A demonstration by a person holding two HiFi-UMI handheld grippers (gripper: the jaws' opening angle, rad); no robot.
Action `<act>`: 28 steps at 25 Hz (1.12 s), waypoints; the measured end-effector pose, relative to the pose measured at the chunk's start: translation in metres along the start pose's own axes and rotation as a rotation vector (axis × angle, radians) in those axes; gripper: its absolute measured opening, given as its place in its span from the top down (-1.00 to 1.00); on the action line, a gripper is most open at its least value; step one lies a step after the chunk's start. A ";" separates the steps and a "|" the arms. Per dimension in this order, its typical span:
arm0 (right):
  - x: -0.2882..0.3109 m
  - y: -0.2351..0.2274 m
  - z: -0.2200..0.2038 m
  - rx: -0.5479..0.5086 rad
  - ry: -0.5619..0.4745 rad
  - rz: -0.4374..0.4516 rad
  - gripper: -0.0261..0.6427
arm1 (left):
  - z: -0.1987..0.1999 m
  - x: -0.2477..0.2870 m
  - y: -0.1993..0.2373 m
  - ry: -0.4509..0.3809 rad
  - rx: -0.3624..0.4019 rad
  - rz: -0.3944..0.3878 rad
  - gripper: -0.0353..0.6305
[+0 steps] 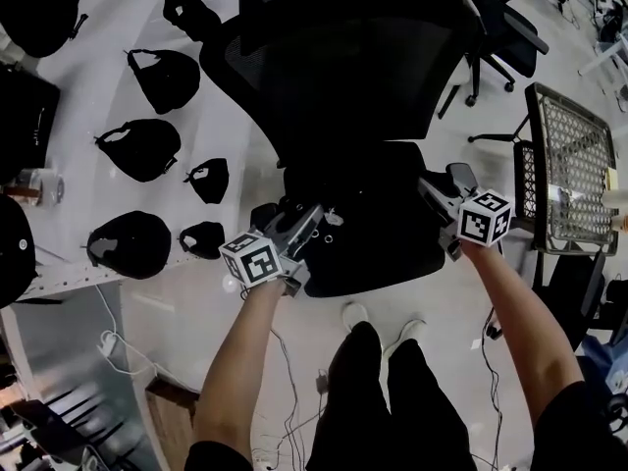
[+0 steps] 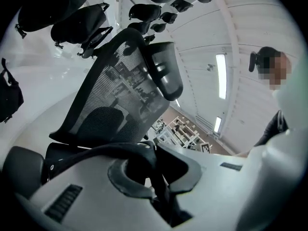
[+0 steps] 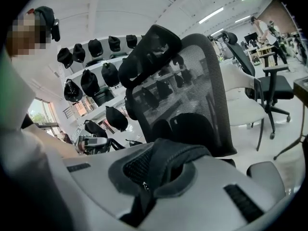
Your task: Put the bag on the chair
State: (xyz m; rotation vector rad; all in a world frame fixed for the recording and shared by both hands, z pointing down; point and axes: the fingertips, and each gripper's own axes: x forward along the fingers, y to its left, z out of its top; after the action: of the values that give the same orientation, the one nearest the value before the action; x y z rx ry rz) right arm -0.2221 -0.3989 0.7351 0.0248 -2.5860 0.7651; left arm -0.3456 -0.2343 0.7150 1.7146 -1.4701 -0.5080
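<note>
The black bag hangs between my two grippers over the seat of the black mesh office chair; black on black, its outline is hard to tell in the head view. My left gripper is at the seat's left front, shut on a black bag strap. My right gripper is at the seat's right side, shut on black bag fabric with a mesh patch. Both gripper views look up at the chair's backrest and headrest.
Several other black bags lie on a white shelf at the left. A metal mesh table stands close on the right, a second office chair behind it. Cables run over the floor by the person's legs.
</note>
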 end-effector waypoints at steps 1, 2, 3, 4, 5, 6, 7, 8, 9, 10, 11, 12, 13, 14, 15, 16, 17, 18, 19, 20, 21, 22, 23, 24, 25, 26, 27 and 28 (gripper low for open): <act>0.005 -0.001 0.000 -0.005 0.011 0.004 0.91 | 0.002 0.000 0.005 0.001 -0.010 0.012 0.81; 0.009 -0.002 0.000 -0.007 0.020 0.006 0.91 | 0.004 0.001 0.008 0.004 -0.019 0.025 0.81; 0.012 -0.004 0.001 -0.006 0.024 0.006 0.91 | 0.006 0.002 0.010 0.008 -0.021 0.034 0.81; 0.015 -0.006 0.002 -0.004 0.025 0.004 0.91 | 0.007 0.004 0.012 0.011 -0.020 0.040 0.81; 0.017 -0.007 0.004 -0.005 0.027 0.001 0.91 | 0.008 0.005 0.015 0.008 -0.023 0.045 0.81; 0.019 -0.008 0.005 -0.009 0.030 -0.001 0.91 | 0.009 0.006 0.018 -0.004 -0.035 0.051 0.81; 0.021 -0.009 0.006 -0.015 0.036 -0.002 0.91 | 0.010 0.008 0.022 -0.018 -0.052 0.057 0.81; 0.023 -0.011 0.007 -0.019 0.045 -0.004 0.91 | 0.011 0.009 0.026 -0.031 -0.070 0.065 0.81; 0.025 -0.013 0.007 -0.018 0.056 -0.007 0.91 | 0.011 0.011 0.031 -0.038 -0.086 0.074 0.81; 0.027 -0.015 0.006 -0.015 0.066 -0.013 0.91 | 0.011 0.012 0.034 -0.039 -0.099 0.082 0.81; 0.030 -0.018 0.004 -0.009 0.073 -0.021 0.91 | 0.010 0.014 0.037 -0.037 -0.109 0.088 0.81; 0.032 -0.021 0.002 -0.005 0.079 -0.029 0.91 | 0.009 0.016 0.040 -0.033 -0.115 0.091 0.81; 0.034 -0.025 -0.001 -0.004 0.085 -0.034 0.91 | 0.006 0.017 0.043 -0.029 -0.119 0.092 0.81; 0.036 -0.027 -0.004 -0.007 0.092 -0.035 0.91 | 0.004 0.018 0.047 -0.031 -0.127 0.096 0.81; 0.038 -0.029 -0.006 -0.018 0.100 -0.031 0.91 | 0.003 0.018 0.052 -0.043 -0.142 0.102 0.81; 0.041 -0.030 -0.008 -0.035 0.107 -0.024 0.91 | 0.003 0.018 0.058 -0.063 -0.163 0.109 0.81; 0.045 -0.030 -0.008 -0.051 0.109 -0.020 0.91 | 0.004 0.017 0.063 -0.086 -0.182 0.113 0.81; 0.049 -0.030 -0.008 -0.059 0.106 -0.021 0.91 | 0.005 0.017 0.068 -0.103 -0.193 0.116 0.81; 0.053 -0.031 -0.007 -0.057 0.099 -0.029 0.91 | 0.005 0.017 0.072 -0.109 -0.192 0.121 0.81; 0.056 -0.033 -0.008 -0.044 0.092 -0.040 0.91 | 0.004 0.018 0.076 -0.104 -0.184 0.127 0.81; 0.059 -0.035 -0.011 -0.027 0.087 -0.053 0.90 | 0.001 0.020 0.080 -0.094 -0.171 0.137 0.81; 0.062 -0.037 -0.015 -0.016 0.089 -0.067 0.90 | -0.002 0.022 0.084 -0.081 -0.159 0.149 0.81; 0.064 -0.039 -0.022 -0.016 0.098 -0.083 0.90 | -0.006 0.024 0.088 -0.067 -0.150 0.159 0.81; 0.065 -0.042 -0.029 -0.030 0.113 -0.104 0.90 | -0.011 0.026 0.091 -0.053 -0.146 0.170 0.81; 0.065 -0.045 -0.036 -0.050 0.127 -0.127 0.89 | -0.016 0.027 0.094 -0.040 -0.144 0.180 0.81; 0.064 -0.049 -0.041 -0.063 0.137 -0.146 0.89 | -0.020 0.028 0.096 -0.027 -0.143 0.188 0.80; 0.064 -0.052 -0.046 -0.061 0.143 -0.161 0.89 | -0.025 0.029 0.098 -0.011 -0.138 0.193 0.79; 0.064 -0.056 -0.050 -0.046 0.144 -0.170 0.88 | -0.029 0.030 0.099 0.008 -0.126 0.197 0.77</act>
State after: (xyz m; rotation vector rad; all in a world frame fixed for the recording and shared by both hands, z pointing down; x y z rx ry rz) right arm -0.2516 -0.4135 0.8274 0.1672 -2.4269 0.6220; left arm -0.3787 -0.2537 0.8153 1.4554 -1.5480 -0.4768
